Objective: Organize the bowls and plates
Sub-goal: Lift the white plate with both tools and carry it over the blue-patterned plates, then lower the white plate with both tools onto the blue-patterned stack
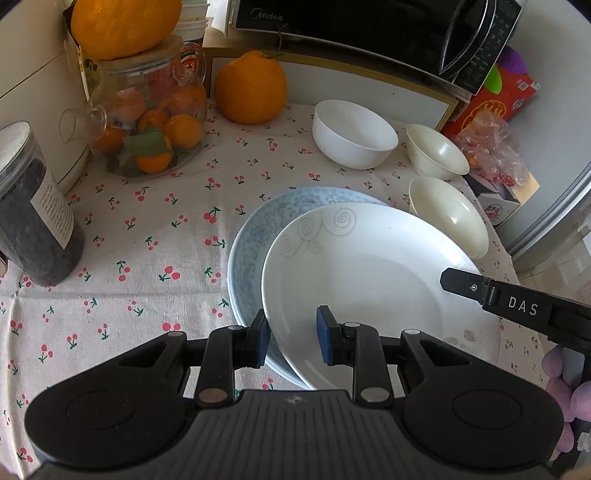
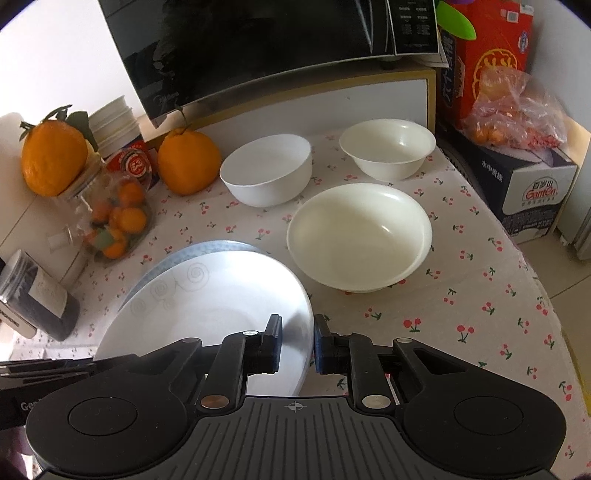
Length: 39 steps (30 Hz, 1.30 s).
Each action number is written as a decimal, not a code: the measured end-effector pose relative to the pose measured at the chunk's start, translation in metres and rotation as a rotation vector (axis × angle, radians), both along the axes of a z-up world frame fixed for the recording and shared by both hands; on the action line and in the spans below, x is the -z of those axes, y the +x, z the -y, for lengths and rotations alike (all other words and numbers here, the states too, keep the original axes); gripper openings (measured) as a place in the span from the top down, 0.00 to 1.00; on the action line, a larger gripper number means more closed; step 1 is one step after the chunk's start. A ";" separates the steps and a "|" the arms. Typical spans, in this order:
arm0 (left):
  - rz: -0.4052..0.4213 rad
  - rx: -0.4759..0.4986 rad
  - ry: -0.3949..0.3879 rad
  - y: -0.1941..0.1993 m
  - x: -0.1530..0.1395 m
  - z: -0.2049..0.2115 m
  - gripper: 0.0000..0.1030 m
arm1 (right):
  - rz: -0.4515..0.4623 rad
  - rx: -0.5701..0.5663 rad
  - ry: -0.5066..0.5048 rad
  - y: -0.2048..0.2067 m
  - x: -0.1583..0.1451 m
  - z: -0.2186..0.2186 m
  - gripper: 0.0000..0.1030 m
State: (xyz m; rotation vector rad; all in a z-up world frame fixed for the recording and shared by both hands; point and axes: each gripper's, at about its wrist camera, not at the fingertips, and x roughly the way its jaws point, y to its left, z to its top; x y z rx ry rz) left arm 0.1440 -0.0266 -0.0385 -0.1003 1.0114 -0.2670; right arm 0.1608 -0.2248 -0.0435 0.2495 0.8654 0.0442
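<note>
A white plate with grey swirls lies on top of a blue patterned plate, shifted to the right of it. My left gripper is open, its pads on either side of the white plate's near left rim. My right gripper is open around the white plate's right rim; one of its fingers shows in the left wrist view. A white bowl and two cream bowls, one near and one far, stand behind the plates.
A cherry-print tablecloth covers the table. A glass jar of small oranges, a large orange and a dark jar stand at the left. A microwave sits at the back, boxes and a fruit bag at the right.
</note>
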 end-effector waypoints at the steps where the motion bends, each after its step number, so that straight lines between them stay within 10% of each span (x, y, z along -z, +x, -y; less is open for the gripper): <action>1: 0.000 -0.001 0.000 0.000 0.000 0.000 0.76 | 0.002 -0.003 -0.007 0.000 0.000 -0.001 0.83; 21: 0.031 0.010 0.051 -0.005 -0.004 0.003 0.77 | 0.025 -0.157 -0.322 -0.005 -0.003 -0.035 0.86; 39: 0.121 0.003 0.144 -0.015 -0.015 0.009 0.74 | 0.027 -0.212 -0.392 -0.005 -0.004 -0.044 0.86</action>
